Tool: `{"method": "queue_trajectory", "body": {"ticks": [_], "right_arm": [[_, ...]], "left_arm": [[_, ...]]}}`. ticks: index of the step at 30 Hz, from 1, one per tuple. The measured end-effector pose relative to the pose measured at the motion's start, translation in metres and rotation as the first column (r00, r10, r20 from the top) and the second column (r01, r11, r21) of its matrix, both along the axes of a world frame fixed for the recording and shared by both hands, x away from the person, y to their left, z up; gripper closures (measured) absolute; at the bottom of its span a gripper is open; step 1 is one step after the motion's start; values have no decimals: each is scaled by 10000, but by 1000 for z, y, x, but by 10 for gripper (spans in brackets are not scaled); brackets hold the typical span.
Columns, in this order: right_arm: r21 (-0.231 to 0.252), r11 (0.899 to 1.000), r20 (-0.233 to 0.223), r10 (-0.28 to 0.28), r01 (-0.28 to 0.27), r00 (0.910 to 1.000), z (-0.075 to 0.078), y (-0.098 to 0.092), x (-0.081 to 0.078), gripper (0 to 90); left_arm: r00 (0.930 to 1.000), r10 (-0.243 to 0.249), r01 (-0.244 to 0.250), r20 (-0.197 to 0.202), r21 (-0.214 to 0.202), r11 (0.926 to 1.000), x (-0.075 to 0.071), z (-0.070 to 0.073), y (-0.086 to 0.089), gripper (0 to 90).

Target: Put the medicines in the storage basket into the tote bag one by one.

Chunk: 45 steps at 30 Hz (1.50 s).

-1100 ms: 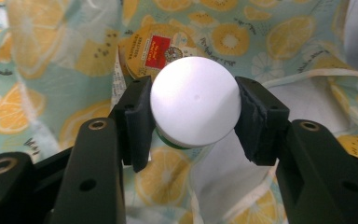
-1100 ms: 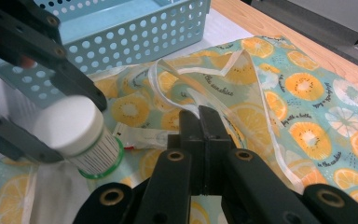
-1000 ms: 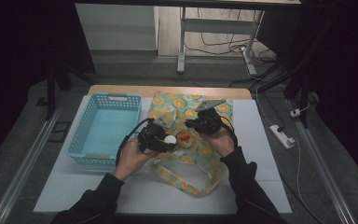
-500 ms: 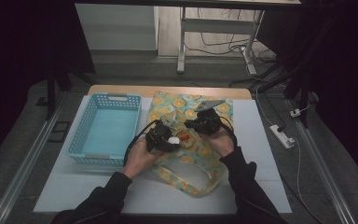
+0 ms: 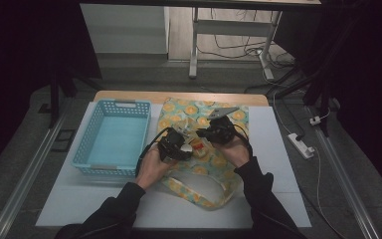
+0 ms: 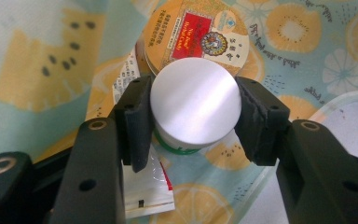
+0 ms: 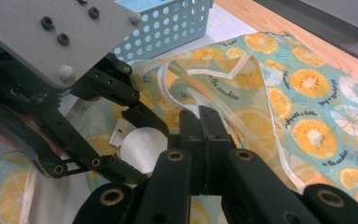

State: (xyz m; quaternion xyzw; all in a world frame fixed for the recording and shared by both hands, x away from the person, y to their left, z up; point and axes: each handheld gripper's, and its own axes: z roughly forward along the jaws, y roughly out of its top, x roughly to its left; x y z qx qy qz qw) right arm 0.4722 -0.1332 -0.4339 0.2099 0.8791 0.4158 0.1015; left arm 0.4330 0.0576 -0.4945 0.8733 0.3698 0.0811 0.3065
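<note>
L tongs (image 6: pixel 193 116) lowered gripping jar (image 6: pixel 195 107), R tongs (image 7: pixel 199 123) pinching bag (image 7: pixel 279 93)

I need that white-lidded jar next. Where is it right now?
The jar sits clamped in the left hand-held gripper, over the fruit-print bag at mid-table, just right of the blue basket, beside a round tin.

The high view is dim and slightly soft: darkness surrounds the bench (image 5: pixel 278 199), whose white top is lit from above. In the left gripper view, light glares off the silver lid (image 6: pixel 195 100), and the black tool at the bottom edge is blurred. The right gripper view is bright and evenly lit.
</note>
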Motion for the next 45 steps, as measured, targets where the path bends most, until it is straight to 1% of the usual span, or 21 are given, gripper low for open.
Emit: {"method": "queue_trajectory", "body": {"ticks": [4,6,8,11,13,18,21,23,28,29,32,34,36,38,39,40,42,45], "right_arm": [[16,10000,5,-1,1,10000,0,0,0,900],[25,10000,14,1,-1,10000,0,0,0,900],[33,10000,8,-5,5,10000,1,-1,0,900],[26,10000,9,-6,6,10000,1,-1,0,900],[25,10000,25,-14,14,10000,1,-1,0,900],[18,10000,44,-2,2,10000,1,-1,-1,900],[15,10000,54,10,-10,10000,2,-1,-1,900],[16,10000,59,17,-17,10000,2,-1,-1,900],[31,10000,87,19,-19,10000,2,-1,-1,900],[30,10000,87,28,-28,10000,3,-2,-1,900],[42,10000,97,28,-29,9999,3,-2,-2,900],[63,10000,109,16,-17,9999,4,-2,-2,900],[69,10000,109,29,-30,9999,4,-2,-2,900],[70,10000,108,35,-36,9999,4,-2,-2,900],[65,10000,111,46,-47,9999,4,-2,-2,900],[60,10000,117,50,-51,9999,4,-2,-2,900],[39,10000,111,71,-72,9999,4,-1,-2,900],[21,9999,108,108,-108,9999,3,0,-3,900]], "left_arm": [[10000,-19,18,-57,-109,9999,-1,0,1,491],[10000,-16,15,-53,-235,9997,-1,1,2,482],[10000,-5,3,-62,-367,9993,-2,3,4,454],[10000,49,-46,65,-511,9987,-5,8,5,408],[10000,44,-39,73,-624,9980,-6,11,6,382],[9999,-104,116,117,-1051,9944,-11,16,10,300],[9995,-325,325,18,-1340,9904,-15,17,13,269],[9992,-397,402,61,-1489,9880,-17,17,15,265],[9991,-418,425,79,-1651,9854,-24,18,17,213],[9991,-427,432,69,-1735,9839,-25,18,18,199],[9983,-588,582,38,-2117,9756,-27,18,20,131],[9968,-788,795,117,-2230,9716,-29,18,20,91],[9948,-1006,1009,131,-2333,9671,-32,17,20,73],[9931,-1159,1166,165,-2311,9659,-35,16,19,55],[9921,-1235,1252,218,-2202,9674,-36,16,18,52],[9917,-1271,1282,184,-2075,9698,-38,15,17,51],[9910,-1320,1334,203,-1960,9715,-41,13,16,41],[9906,-1354,1361,177,-2055,9691,-44,10,16,21]]}}
